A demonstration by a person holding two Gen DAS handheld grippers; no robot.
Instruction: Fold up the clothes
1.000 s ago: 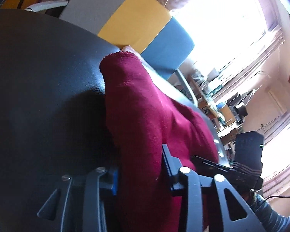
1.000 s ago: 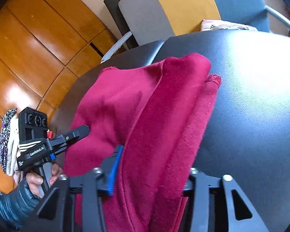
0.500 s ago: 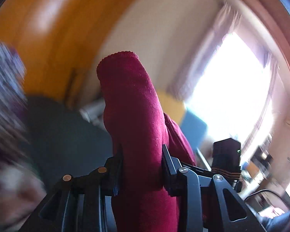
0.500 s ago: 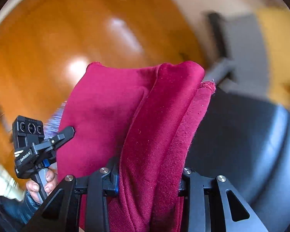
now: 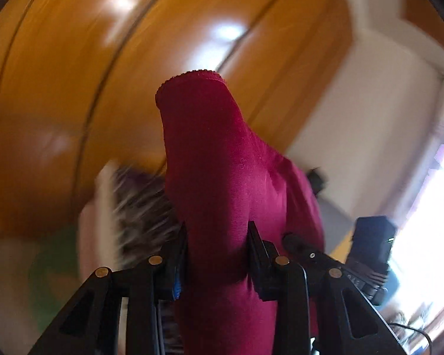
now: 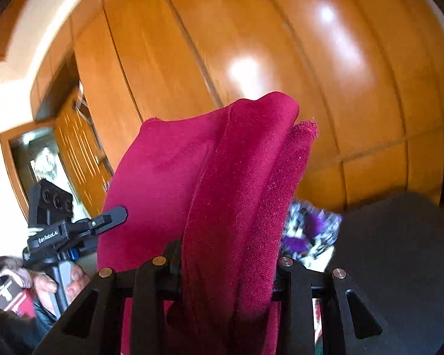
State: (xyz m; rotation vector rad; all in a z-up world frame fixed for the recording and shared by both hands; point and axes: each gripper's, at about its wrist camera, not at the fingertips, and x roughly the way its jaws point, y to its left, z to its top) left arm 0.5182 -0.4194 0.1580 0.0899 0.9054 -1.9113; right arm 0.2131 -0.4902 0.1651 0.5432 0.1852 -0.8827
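Observation:
A dark red garment (image 5: 219, 183) is held up in the air between both grippers. My left gripper (image 5: 216, 248) is shut on one bunched edge of it, which stands up between the jaws. My right gripper (image 6: 228, 260) is shut on a thicker folded bunch of the same red garment (image 6: 222, 177). In the right wrist view the left gripper (image 6: 103, 219) shows at the left, gripping the far edge of the cloth. In the left wrist view the right gripper (image 5: 305, 251) shows at the lower right behind the cloth.
Wooden wall panels (image 6: 281, 44) fill the background. A purple and white patterned cloth (image 6: 310, 230) lies beside a black padded surface (image 6: 399, 251) at the lower right; it is blurred in the left wrist view (image 5: 139, 207). A bright window (image 5: 435, 207) is at the right.
Both grippers have lifted the red garment off the black surface and swung toward the wooden wall. The striped chair has left view. Both stay shut on the cloth.

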